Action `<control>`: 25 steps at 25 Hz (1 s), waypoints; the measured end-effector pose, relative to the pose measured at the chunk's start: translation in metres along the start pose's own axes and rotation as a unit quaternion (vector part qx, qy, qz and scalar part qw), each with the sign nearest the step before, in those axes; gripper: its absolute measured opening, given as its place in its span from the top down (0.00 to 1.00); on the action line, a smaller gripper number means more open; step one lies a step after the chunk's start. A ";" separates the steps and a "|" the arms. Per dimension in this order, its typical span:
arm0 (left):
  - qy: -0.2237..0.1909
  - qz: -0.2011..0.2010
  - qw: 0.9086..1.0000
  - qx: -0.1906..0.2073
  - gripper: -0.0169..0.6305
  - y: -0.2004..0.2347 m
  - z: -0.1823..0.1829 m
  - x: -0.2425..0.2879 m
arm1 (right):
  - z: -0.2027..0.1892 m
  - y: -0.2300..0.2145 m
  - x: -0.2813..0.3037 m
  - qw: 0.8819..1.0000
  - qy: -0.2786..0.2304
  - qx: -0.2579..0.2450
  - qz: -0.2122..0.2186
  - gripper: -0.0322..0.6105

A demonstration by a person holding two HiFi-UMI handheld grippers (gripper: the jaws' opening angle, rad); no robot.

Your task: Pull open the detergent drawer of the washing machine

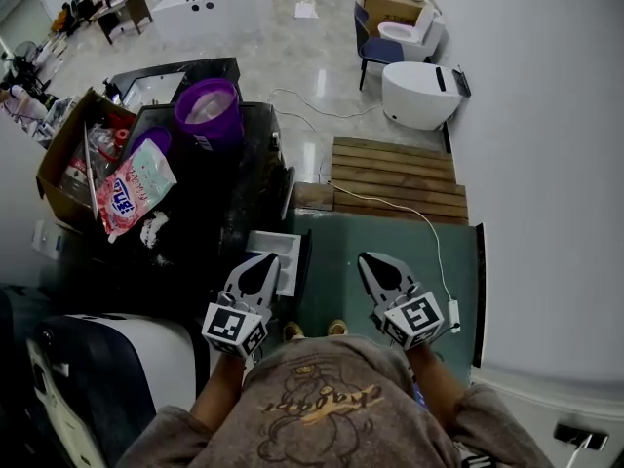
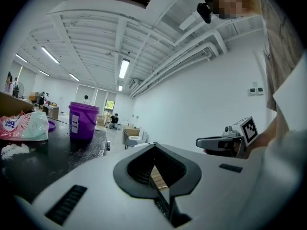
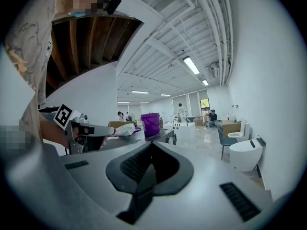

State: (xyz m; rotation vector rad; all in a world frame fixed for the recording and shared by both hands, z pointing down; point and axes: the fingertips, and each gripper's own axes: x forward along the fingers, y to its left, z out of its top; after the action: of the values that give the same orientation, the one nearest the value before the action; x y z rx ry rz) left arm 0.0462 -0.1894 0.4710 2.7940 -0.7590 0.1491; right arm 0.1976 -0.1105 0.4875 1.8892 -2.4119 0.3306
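The washing machine [image 1: 210, 203] has a black top and stands at the left in the head view. Its white detergent drawer [image 1: 286, 245] juts out of the front toward the green mat and stands open. My left gripper [image 1: 270, 256] hangs over the drawer's near end, shut with nothing between its jaws; whether it touches the drawer I cannot tell. My right gripper [image 1: 366, 257] is shut and empty above the mat, to the right of the drawer. In the left gripper view the left gripper [image 2: 154, 145] points along the machine top, with the right gripper [image 2: 199, 141] beside it.
A purple bucket [image 1: 208, 110], a pink detergent bag [image 1: 132, 191] and a cardboard box [image 1: 60, 144] sit on or beside the machine. A green mat [image 1: 400, 237], a wooden pallet [image 1: 395, 175] and a white cable [image 1: 429, 227] lie ahead. A white toilet [image 1: 419, 94] stands beyond.
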 end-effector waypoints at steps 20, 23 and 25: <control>0.006 0.028 1.000 0.003 0.94 -0.001 0.002 -0.001 | 0.008 0.002 -0.005 1.000 -0.013 0.007 0.023 0.95; 0.006 0.030 1.000 0.004 0.94 -0.001 0.003 -0.001 | 0.011 0.002 -0.004 0.999 -0.014 0.008 0.028 0.95; 0.007 0.032 0.999 0.004 0.94 0.000 0.003 -0.002 | 0.010 0.000 -0.004 0.999 -0.013 0.009 0.030 0.95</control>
State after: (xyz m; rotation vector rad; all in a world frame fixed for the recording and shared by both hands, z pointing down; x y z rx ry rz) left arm 0.0444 -0.1894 0.4681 2.7737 -0.8462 0.1836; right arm 0.1995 -0.1084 0.4774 1.8427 -2.4936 0.3336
